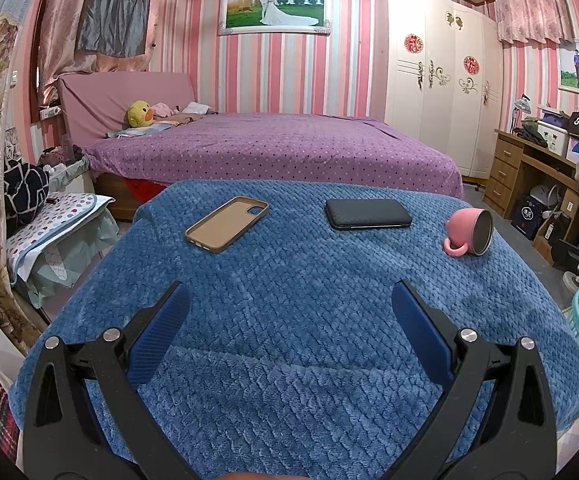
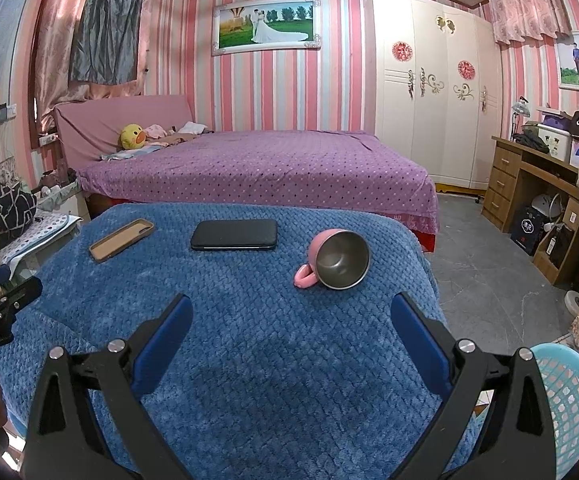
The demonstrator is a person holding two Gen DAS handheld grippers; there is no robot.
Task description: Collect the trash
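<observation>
- The left gripper (image 1: 291,300) hangs spread wide with nothing between its blue pads, over the blue quilted blanket (image 1: 289,360).
- The right gripper (image 2: 291,312) is likewise spread and holds nothing.
- Beyond them, left to right, lie a tan empty phone case (image 1: 227,224), a black flat phone (image 1: 368,214) and a pink metal-lined mug (image 2: 339,260) tipped on its side.
- A turquoise perforated plastic basket (image 2: 569,408) stands beside the blanket's right edge.

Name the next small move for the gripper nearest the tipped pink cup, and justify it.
Probably ease the right gripper, jaws open and empty, forward toward the pink cup. It lies on its side on the blue blanket, closest to that gripper, with the turquoise basket alongside.
</observation>
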